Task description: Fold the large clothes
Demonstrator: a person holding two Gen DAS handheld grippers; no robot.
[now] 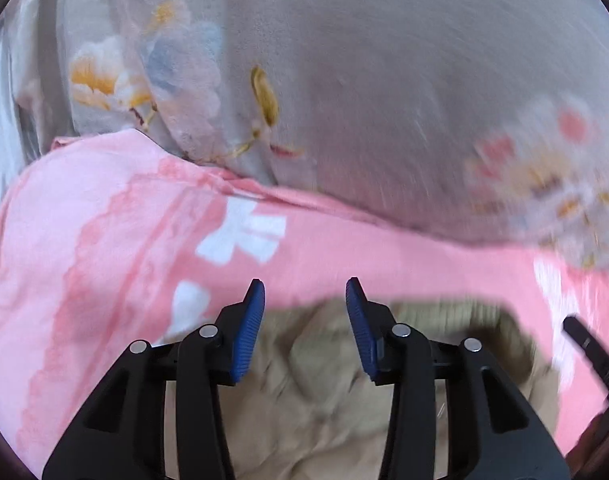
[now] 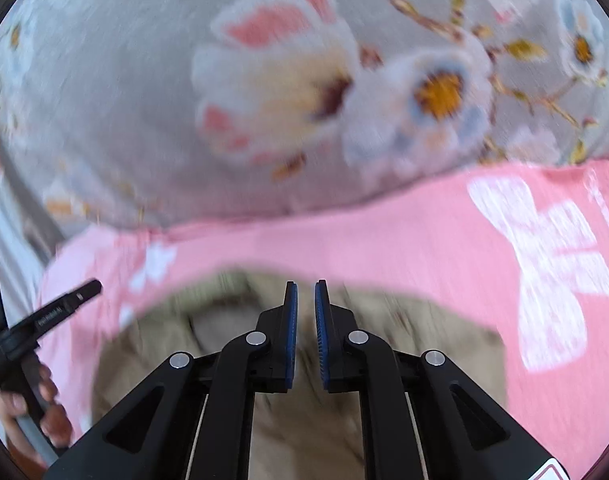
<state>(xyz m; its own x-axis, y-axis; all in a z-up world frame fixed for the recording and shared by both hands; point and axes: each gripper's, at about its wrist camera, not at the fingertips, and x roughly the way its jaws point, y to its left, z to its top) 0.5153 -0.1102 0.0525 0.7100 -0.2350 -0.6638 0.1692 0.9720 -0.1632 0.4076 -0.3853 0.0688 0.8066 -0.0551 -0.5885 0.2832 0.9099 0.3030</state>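
A beige ribbed garment [image 1: 316, 380] lies crumpled on a pink sheet with white bows [image 1: 104, 240]. My left gripper [image 1: 305, 292] is open, its blue pads apart, just above the garment's far edge. In the right wrist view the same beige garment [image 2: 176, 340] lies under my right gripper [image 2: 306, 292], whose blue pads stand nearly together with a narrow gap and nothing visibly between them. The left gripper [image 2: 56, 308] and the hand holding it show at the left edge of that view. The right gripper's tip [image 1: 584, 340] shows at the right of the left view.
A grey quilt with flower print [image 1: 344, 80] rises beyond the pink sheet and fills the upper half of both views [image 2: 144, 100]. The pink sheet [image 2: 424, 240] spreads on all sides of the garment. Both views are motion-blurred.
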